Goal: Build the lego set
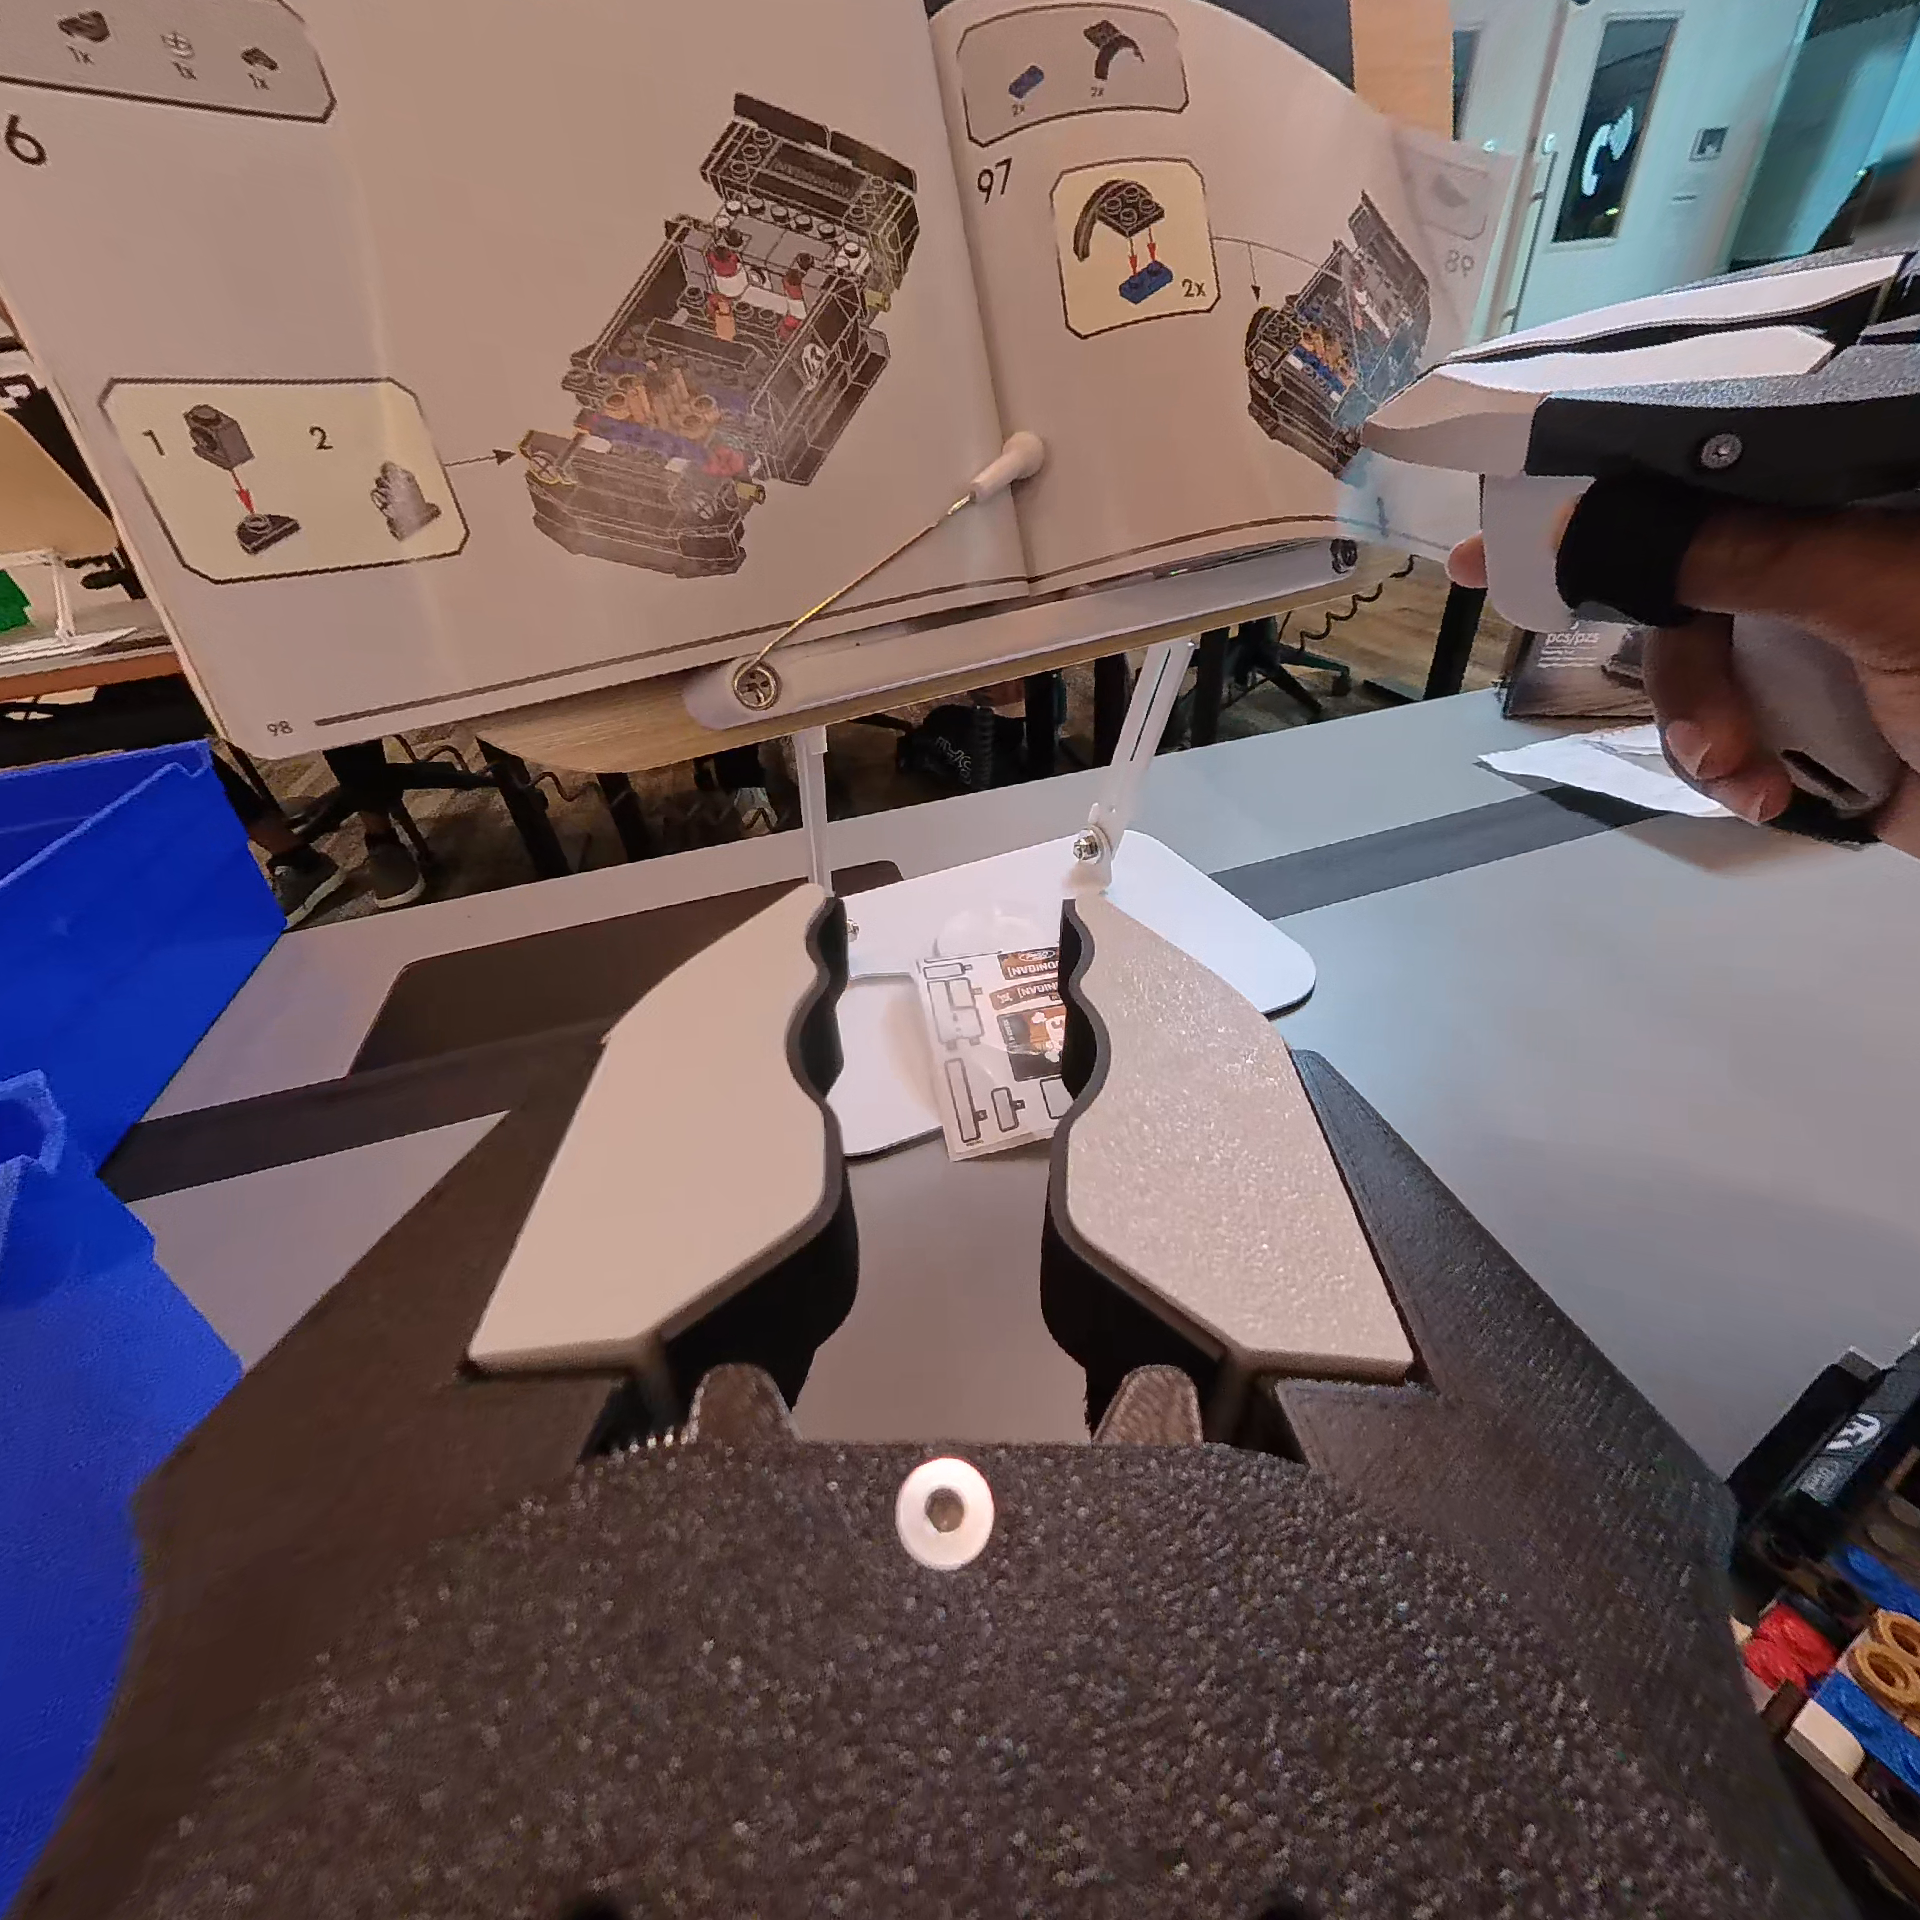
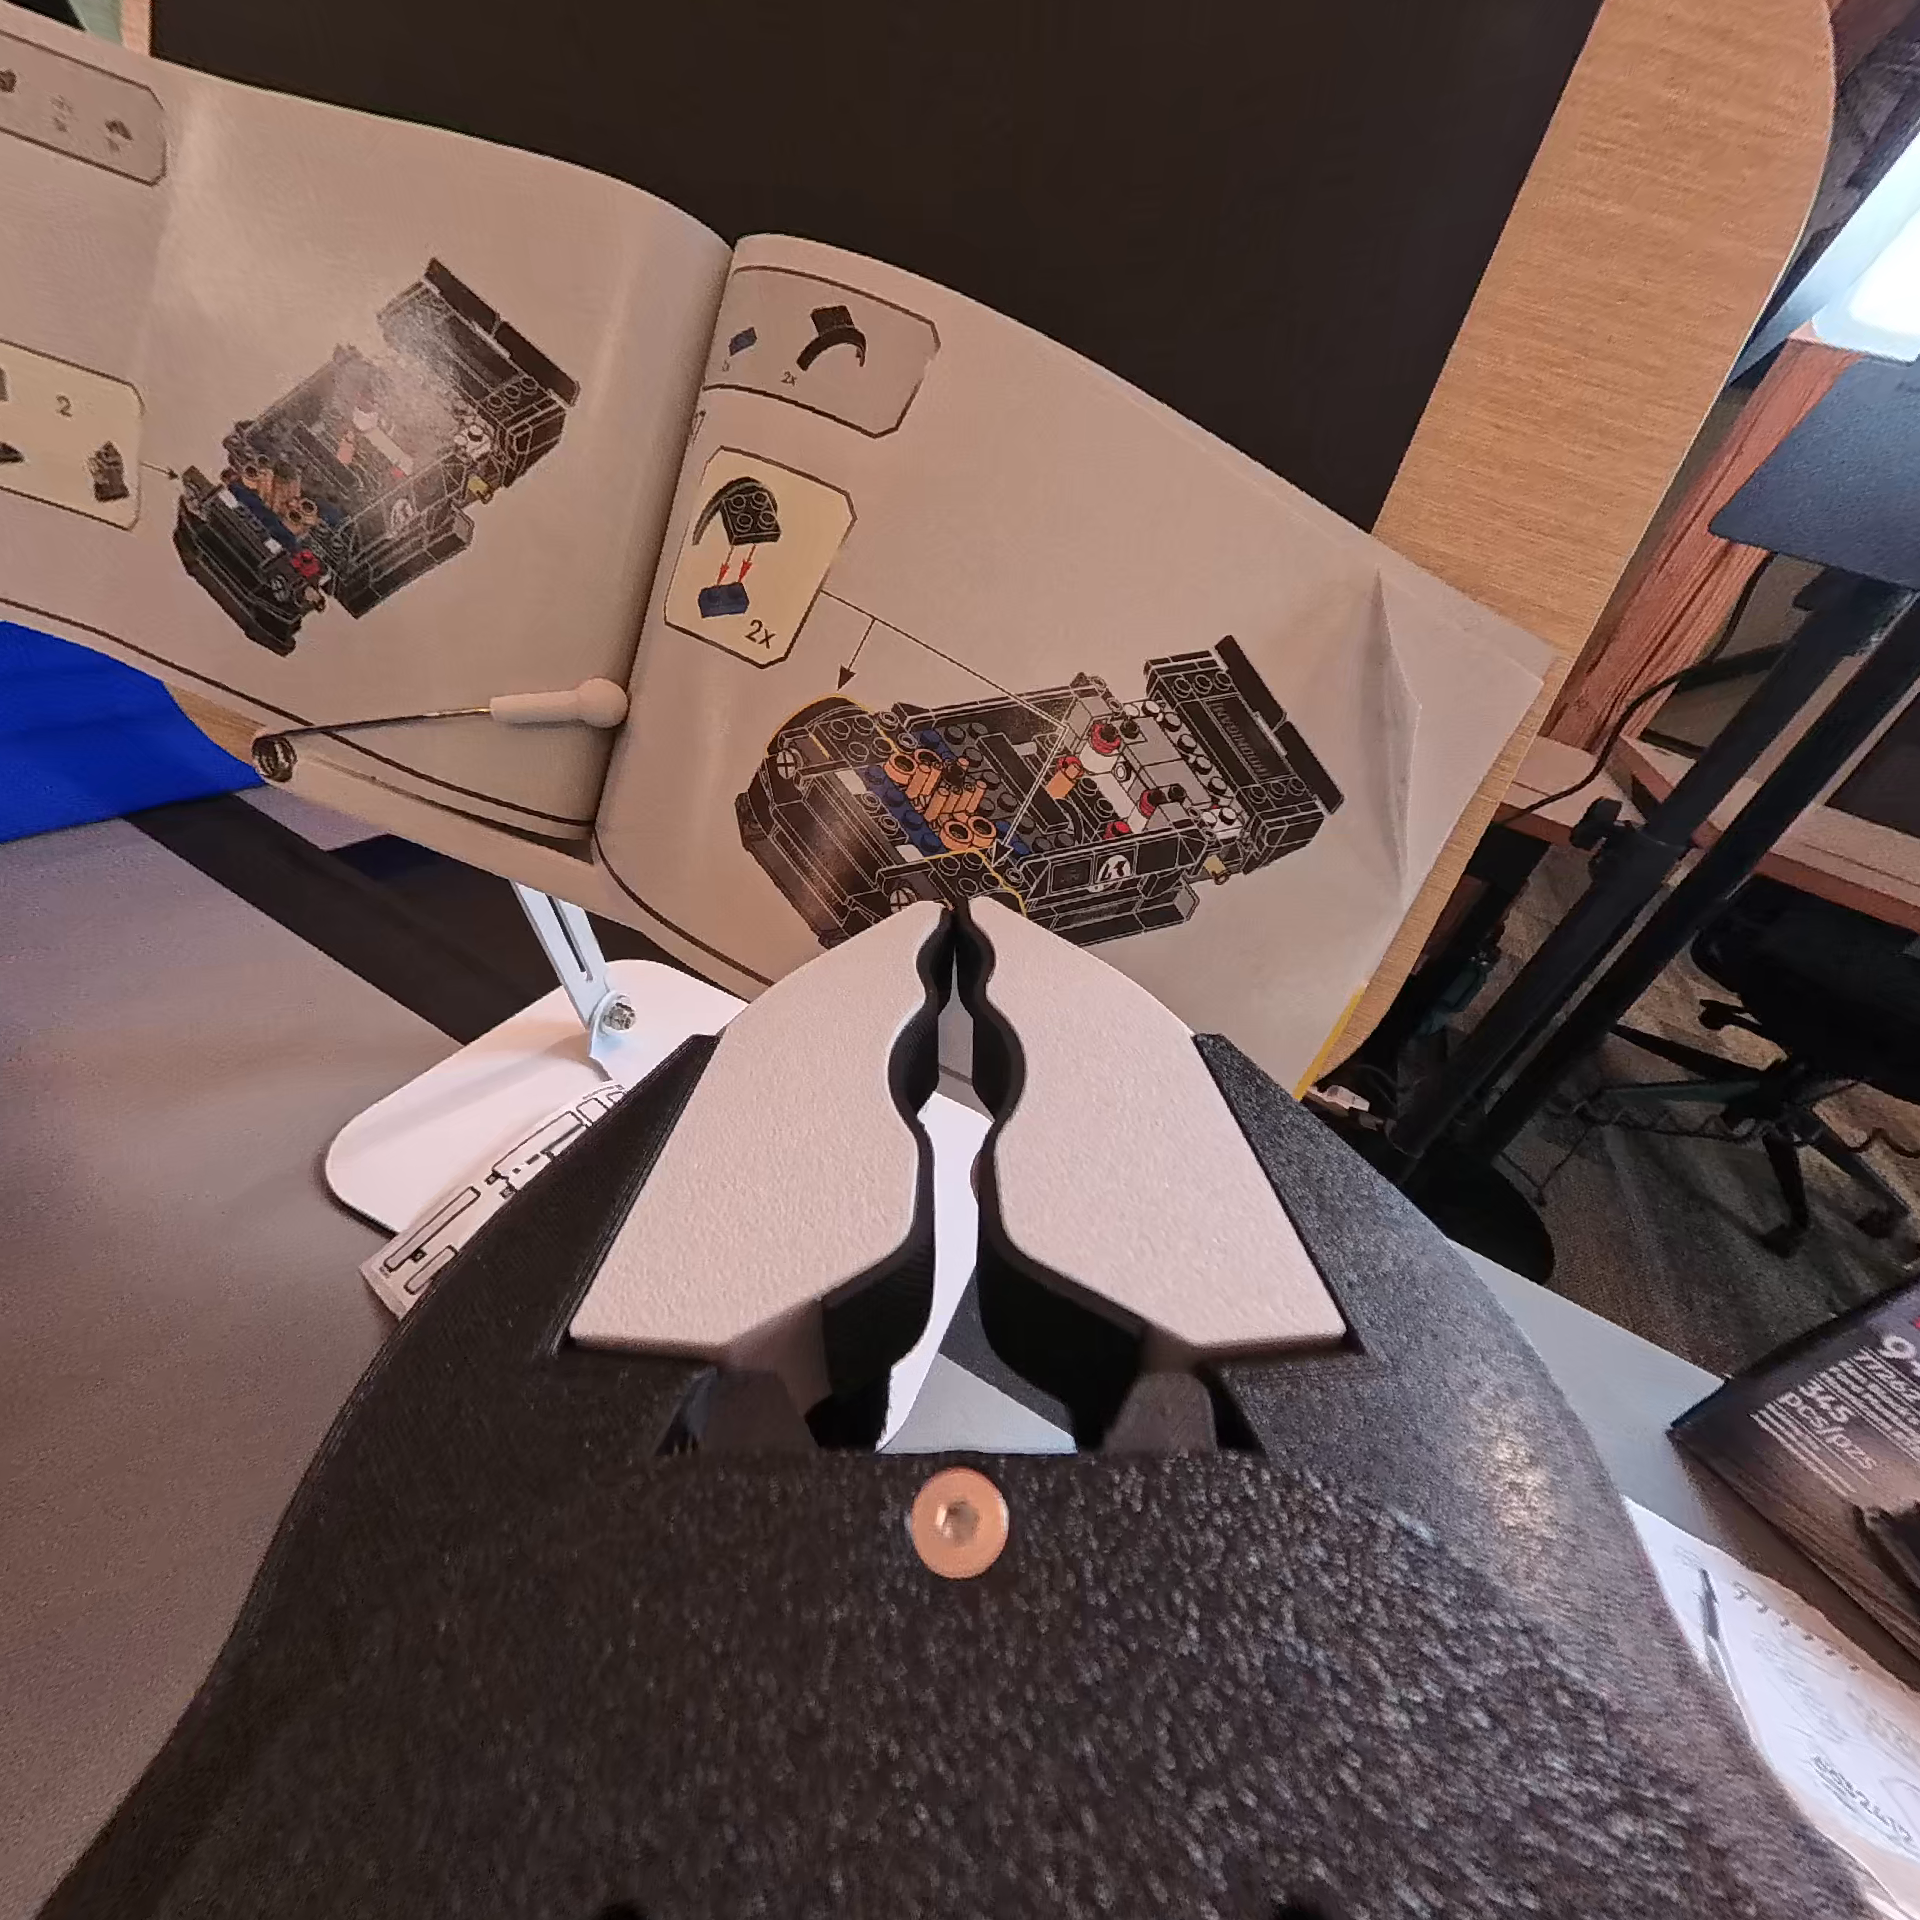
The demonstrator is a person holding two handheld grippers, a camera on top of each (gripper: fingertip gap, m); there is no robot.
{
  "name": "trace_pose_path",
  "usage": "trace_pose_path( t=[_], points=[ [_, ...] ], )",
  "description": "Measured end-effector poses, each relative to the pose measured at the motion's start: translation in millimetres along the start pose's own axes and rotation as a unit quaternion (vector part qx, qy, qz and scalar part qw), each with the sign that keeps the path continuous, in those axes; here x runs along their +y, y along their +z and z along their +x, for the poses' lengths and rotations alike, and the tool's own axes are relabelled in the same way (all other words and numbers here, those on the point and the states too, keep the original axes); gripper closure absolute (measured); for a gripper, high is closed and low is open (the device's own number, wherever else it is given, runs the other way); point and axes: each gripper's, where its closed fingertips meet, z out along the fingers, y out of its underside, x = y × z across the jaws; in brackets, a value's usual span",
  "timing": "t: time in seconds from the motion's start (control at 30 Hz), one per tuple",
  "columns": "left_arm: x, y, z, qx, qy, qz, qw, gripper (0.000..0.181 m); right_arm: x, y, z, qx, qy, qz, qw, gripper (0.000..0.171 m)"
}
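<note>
From the left wrist view, the left gripper [image 1: 951,997] hangs low over the grey table [image 1: 1558,1091], its fingers well apart with nothing between them. Beyond its tips lies a sticker sheet [image 1: 997,1049], partly on the white base of the book stand [image 1: 1226,935]. The instruction booklet [image 1: 623,364] sits open on that stand, a wire page holder [image 1: 914,540] pressing the left page. At the far right the right gripper [image 1: 1382,436] reaches the outer edge of the right-hand page, which looks lifted and blurred there. A blue bin [image 1: 114,935] stands at the left, and the partly built lego car [image 1: 1849,1652] just shows at the lower right corner.

From the right wrist view, that gripper's [image 2: 958,920] fingers are drawn together at the tips, apparently pinching the lower edge of the right-hand page [image 2: 1091,582]; the paper curves up around them. A dark box [image 2: 1808,1455] lies at the right.

I'd judge this is a page turn between building steps, not brick work. Next, the page wants carrying across to the left without tearing, and tucking under the wire holder.
</note>
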Motion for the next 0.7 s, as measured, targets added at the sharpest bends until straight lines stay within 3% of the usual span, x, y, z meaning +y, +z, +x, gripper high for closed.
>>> trace_pose_path(
  t=[0.33, 0.7],
  points=[
    [1.5, 0.3, 2.1, 0.003, 0.004, -0.002, 1.0, 0.144, -3.3, -3.4, -5.0, -0.008, -0.003, 0.005, 1.0, 0.171],
    [0.8, -0.2, 2.3, 0.001, 0.006, 0.002, 1.0, 0.146, -14.7, -9.0, -44.4, -0.031, -0.006, 0.026, 0.999, 0.169]
  ],
)
